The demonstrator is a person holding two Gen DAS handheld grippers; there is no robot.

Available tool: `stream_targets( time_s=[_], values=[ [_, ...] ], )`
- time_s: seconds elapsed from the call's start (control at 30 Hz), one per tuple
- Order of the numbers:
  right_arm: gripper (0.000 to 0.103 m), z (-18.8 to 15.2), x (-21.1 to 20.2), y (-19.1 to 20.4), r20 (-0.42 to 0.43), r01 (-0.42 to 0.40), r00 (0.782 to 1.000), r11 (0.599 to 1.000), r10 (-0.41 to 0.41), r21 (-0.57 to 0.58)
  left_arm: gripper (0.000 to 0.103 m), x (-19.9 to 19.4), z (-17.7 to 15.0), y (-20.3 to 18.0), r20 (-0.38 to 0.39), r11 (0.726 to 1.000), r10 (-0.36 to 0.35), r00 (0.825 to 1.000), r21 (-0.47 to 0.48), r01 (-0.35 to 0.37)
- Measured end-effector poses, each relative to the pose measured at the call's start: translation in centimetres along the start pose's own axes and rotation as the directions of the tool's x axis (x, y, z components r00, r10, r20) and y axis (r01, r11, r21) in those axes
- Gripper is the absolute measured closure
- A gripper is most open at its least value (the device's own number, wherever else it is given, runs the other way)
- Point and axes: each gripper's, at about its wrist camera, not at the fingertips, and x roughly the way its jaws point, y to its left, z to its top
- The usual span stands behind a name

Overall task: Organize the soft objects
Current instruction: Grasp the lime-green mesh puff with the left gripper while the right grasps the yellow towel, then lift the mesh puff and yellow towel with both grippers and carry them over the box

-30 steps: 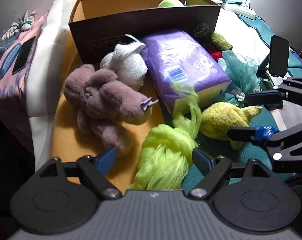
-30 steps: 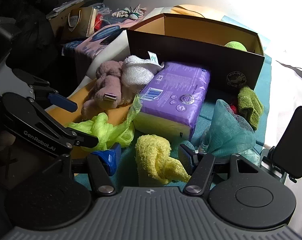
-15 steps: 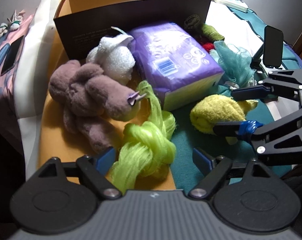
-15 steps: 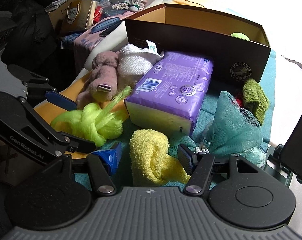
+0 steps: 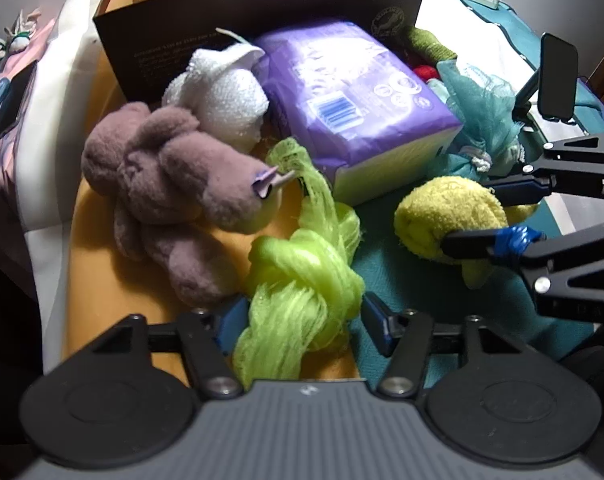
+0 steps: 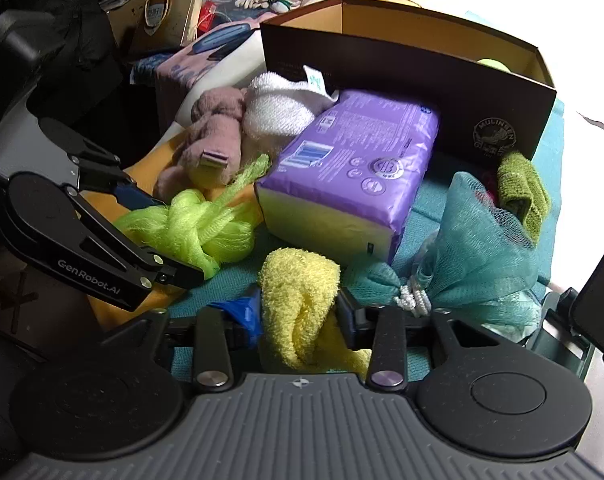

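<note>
Nearest, the left gripper (image 5: 300, 314) has its fingers on both sides of the bright green knotted mesh scrubby (image 5: 302, 280). They look wrapped round it, not squeezed flat yet; I think it's abt to grab, since the mesh lies right in the gap.

The right gripper (image 6: 298, 312) has the fluffy yellow folded washcloth (image 6: 302, 296) w/ a finger tight on each side. It looks like it's pinching the cloth so it can be lifted.

Landmark = the big purple plastic pack (image 5: 350, 100). Green scrubby sits just in front of the pack, to the left; yellow cloth just in front, to the right. The brownish-pink plush toy (image 5: 170, 184) lies left of the pack. The white fuzzy rolled towel (image 5: 218, 96) leans on the pack's left side. The teal net pouf (image 6: 486, 240) is right of the pack, w/ a small olive green cloth (image 6: 522, 192) just past it.

Behind the pack stands the open dark cardboard box (image 6: 402, 76), prob. where soft stuff goes; a pale green round thing is inside already.
</note>
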Motion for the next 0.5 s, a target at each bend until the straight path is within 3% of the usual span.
stream_targets(
  time_s=[0.2, 0.5],
  values=[
    [0.094, -0.2, -1.0, -0.3, -0.004, -0.012, 1.000, 1.000, 0.012, 0.003, 0.053, -1.0, -0.1, 0.1, -0.002, 0.999, -0.032, 0.999, 0.014, 0.033],
    [0.096, 0.2, -4.1, -1.6, 0.038, -0.053, 0.998, 0.995, 0.050, 0.081, 0.055, -5.8, 0.5, -0.5, 0.080, 0.991, -0.118, 0.990, 0.078, 0.112]
  ],
)
